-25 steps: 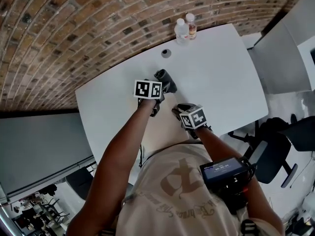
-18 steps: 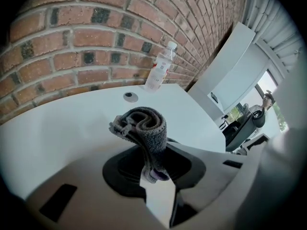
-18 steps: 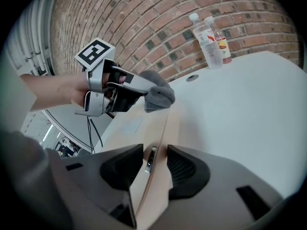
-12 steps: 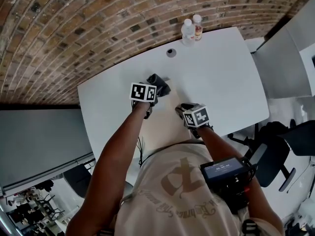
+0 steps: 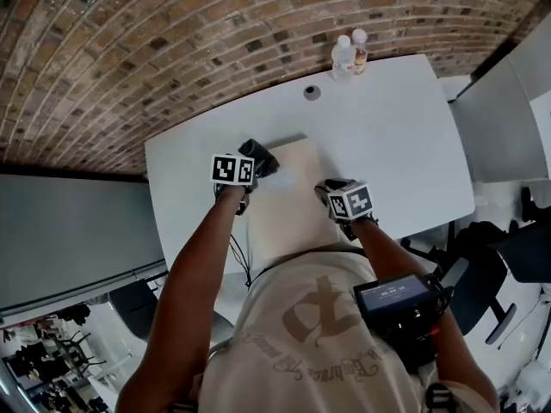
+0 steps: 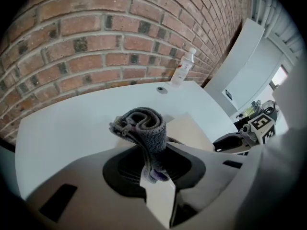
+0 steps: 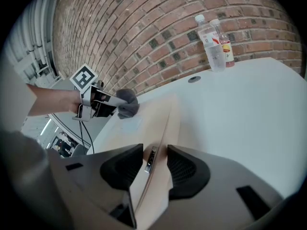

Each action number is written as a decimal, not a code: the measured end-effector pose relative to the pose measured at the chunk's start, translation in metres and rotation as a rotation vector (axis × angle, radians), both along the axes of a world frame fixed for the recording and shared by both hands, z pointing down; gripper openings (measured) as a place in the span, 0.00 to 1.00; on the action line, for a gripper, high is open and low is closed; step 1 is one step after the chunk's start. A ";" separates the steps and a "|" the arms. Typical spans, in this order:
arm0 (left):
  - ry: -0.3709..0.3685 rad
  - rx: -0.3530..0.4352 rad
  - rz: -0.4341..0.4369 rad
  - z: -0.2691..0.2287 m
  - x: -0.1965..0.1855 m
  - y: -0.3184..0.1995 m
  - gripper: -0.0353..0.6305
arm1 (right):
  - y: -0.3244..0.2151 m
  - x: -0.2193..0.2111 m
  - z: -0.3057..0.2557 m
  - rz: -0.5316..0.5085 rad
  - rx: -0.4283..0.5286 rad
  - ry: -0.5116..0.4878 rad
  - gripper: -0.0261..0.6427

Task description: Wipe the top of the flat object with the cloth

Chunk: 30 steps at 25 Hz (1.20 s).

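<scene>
A flat beige board (image 5: 288, 203) lies on the white table (image 5: 387, 136) in front of me. My left gripper (image 5: 252, 169) is shut on a bunched grey cloth (image 5: 262, 157), which rests at the board's far left corner. In the left gripper view the cloth (image 6: 143, 127) sticks out past the jaws, with the board (image 6: 191, 130) just to its right. My right gripper (image 5: 332, 191) is shut on the board's right edge. In the right gripper view that edge (image 7: 152, 163) fills the gap between the pads, and the cloth (image 7: 126, 104) shows at the far left.
Two clear bottles (image 5: 343, 57) (image 5: 359, 46) stand at the table's far edge against the brick wall (image 5: 172, 50). A round cable hole (image 5: 312, 92) sits in the tabletop near them. Dark office chairs (image 5: 499, 248) stand off to the right, and a cable (image 5: 241, 261) hangs at the table's near edge.
My left gripper has carried the cloth leftward along the board's far part, uncovering more of the board's top. The right gripper has stayed on the board's right edge.
</scene>
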<state>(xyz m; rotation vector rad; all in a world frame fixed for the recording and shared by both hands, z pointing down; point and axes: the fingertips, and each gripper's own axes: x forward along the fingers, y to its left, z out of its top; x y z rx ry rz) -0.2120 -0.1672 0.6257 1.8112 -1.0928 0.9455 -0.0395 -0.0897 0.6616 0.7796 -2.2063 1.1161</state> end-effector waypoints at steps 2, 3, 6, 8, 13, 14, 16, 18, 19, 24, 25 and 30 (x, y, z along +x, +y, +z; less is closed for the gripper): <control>-0.004 0.001 -0.031 -0.001 -0.015 0.006 0.22 | 0.000 0.000 0.000 -0.004 0.002 0.000 0.29; -0.005 0.002 -0.046 -0.002 -0.022 0.010 0.22 | 0.000 0.000 0.000 -0.005 0.003 0.000 0.29; -0.013 0.004 -0.076 -0.002 -0.041 0.021 0.22 | 0.001 0.003 0.000 -0.002 0.005 0.003 0.29; -0.022 0.007 -0.098 -0.003 -0.056 0.027 0.22 | 0.001 0.001 0.000 -0.001 0.008 0.004 0.29; -0.042 0.003 -0.173 -0.004 -0.088 0.044 0.22 | 0.000 0.000 -0.001 0.005 0.017 0.006 0.29; -0.040 0.002 -0.187 -0.004 -0.092 0.047 0.22 | 0.000 0.000 -0.001 0.008 0.016 0.006 0.29; -0.026 0.010 -0.210 -0.006 -0.097 0.051 0.22 | -0.001 0.001 -0.001 0.013 0.015 0.006 0.29; 0.001 0.030 -0.223 -0.011 -0.096 0.052 0.22 | -0.001 0.000 -0.002 0.020 0.014 0.007 0.29; 0.020 0.040 -0.225 -0.015 -0.093 0.052 0.22 | 0.000 0.000 -0.003 0.025 0.013 0.004 0.29; 0.133 0.081 -0.160 -0.037 -0.048 0.043 0.22 | -0.001 0.002 -0.009 0.027 0.056 0.004 0.29; 0.152 0.084 -0.141 -0.040 -0.037 0.042 0.22 | -0.001 0.002 -0.010 0.028 0.062 0.004 0.29; 0.229 0.080 -0.054 -0.048 0.020 0.037 0.22 | 0.010 0.004 -0.013 0.034 0.048 -0.018 0.28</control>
